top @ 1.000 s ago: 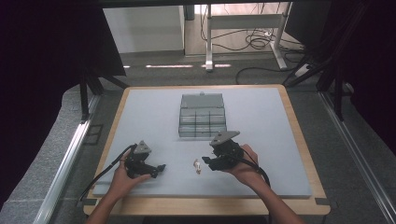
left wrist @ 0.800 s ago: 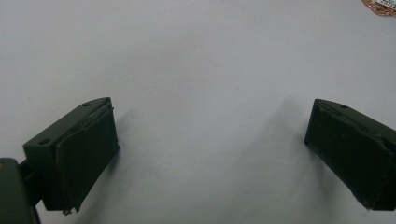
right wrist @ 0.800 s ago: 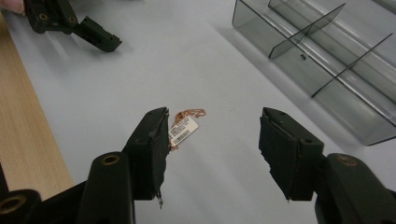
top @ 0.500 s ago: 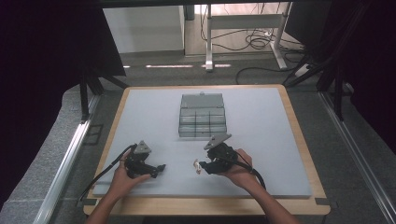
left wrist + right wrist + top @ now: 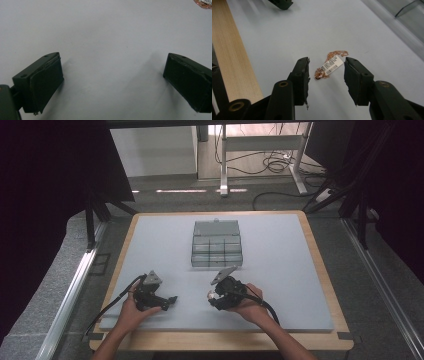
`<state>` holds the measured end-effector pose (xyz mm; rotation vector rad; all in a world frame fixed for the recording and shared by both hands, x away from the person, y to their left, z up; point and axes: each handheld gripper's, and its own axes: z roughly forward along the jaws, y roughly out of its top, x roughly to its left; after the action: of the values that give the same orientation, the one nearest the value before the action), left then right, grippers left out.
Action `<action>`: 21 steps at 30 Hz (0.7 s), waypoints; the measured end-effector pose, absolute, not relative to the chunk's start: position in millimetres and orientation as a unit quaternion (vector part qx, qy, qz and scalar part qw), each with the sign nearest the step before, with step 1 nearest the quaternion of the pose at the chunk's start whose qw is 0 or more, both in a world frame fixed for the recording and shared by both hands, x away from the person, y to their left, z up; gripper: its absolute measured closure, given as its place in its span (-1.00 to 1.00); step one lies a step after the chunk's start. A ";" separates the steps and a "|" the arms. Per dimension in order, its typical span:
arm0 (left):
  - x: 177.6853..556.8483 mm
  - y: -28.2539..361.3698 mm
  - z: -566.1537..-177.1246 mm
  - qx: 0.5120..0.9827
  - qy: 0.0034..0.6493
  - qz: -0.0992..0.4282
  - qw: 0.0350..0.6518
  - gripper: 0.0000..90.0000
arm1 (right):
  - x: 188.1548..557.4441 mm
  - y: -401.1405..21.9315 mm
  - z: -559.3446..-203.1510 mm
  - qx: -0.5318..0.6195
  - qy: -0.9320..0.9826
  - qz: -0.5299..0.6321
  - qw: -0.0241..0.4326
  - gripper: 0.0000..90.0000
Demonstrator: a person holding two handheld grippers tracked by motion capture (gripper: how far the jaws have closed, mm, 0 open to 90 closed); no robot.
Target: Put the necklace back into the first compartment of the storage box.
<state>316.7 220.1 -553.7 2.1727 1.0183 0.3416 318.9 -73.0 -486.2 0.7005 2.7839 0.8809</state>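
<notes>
A rose-gold necklace (image 5: 321, 73) with a white barcode tag (image 5: 332, 64) lies on the grey mat. My right gripper (image 5: 327, 63) is open, its two jaws standing on either side of the necklace without touching it. From above, the right gripper (image 5: 212, 296) points left, low over the mat near the front. My left gripper (image 5: 173, 299) rests open on the mat, a hand's width left of the right one. In the left gripper view the open left gripper (image 5: 113, 58) holds nothing, and a bit of the necklace (image 5: 203, 3) peeks in at the top right corner.
A clear plastic compartment box (image 5: 216, 243) with its lid up stands at the middle of the mat (image 5: 280, 270), beyond both grippers. The wooden table rim (image 5: 234, 50) runs along the front. The box's edge (image 5: 409, 15) lies far right in the right gripper view.
My right gripper has slid left and toward the front, bringing its open jaws around the necklace. The left gripper has stayed put.
</notes>
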 end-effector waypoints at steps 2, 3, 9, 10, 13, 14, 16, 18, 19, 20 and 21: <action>316.7 220.2 -553.7 0.840 0.393 0.132 0.351 -0.95 | 318.7 -70.7 -487.7 0.229 0.927 0.290 0.065 0.23; 316.7 220.3 -553.7 0.840 0.393 0.132 0.351 -0.95 | 318.8 -69.7 -488.4 0.228 0.928 0.288 0.062 0.24; 316.7 220.3 -553.6 0.840 0.392 0.132 0.350 -0.95 | 319.6 -66.3 -492.6 0.223 0.933 0.278 0.054 0.28; 316.7 220.3 -553.6 0.840 0.393 0.132 0.350 -0.95 | 319.8 -66.1 -493.5 0.222 0.933 0.277 0.055 0.29; 316.7 220.2 -553.7 0.840 0.393 0.132 0.351 -0.95 | 321.3 -65.1 -495.5 0.222 0.935 0.272 0.053 0.31; 316.7 220.1 -553.8 0.839 0.393 0.132 0.352 -0.95 | 322.2 -64.6 -496.4 0.222 0.936 0.270 0.052 0.32; 316.7 220.2 -553.9 0.839 0.393 0.132 0.351 -0.95 | 324.0 -62.9 -498.3 0.221 0.937 0.267 0.050 0.34; 316.7 220.2 -553.8 0.839 0.393 0.132 0.351 -0.95 | 325.4 -60.7 -500.3 0.220 0.938 0.265 0.049 0.36; 316.7 220.2 -553.8 0.839 0.393 0.132 0.351 -0.95 | 325.9 -59.6 -501.2 0.219 0.938 0.263 0.048 0.37; 316.7 220.2 -553.9 0.839 0.393 0.132 0.351 -0.95 | 326.1 -58.6 -502.2 0.218 0.939 0.261 0.047 0.37; 316.7 220.2 -553.8 0.839 0.393 0.132 0.351 -0.95 | 326.1 -57.8 -503.0 0.217 0.940 0.259 0.048 0.38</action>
<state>316.7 220.2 -553.8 2.1730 1.0176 0.3425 326.1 -57.8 -503.0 0.6619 2.8663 0.7888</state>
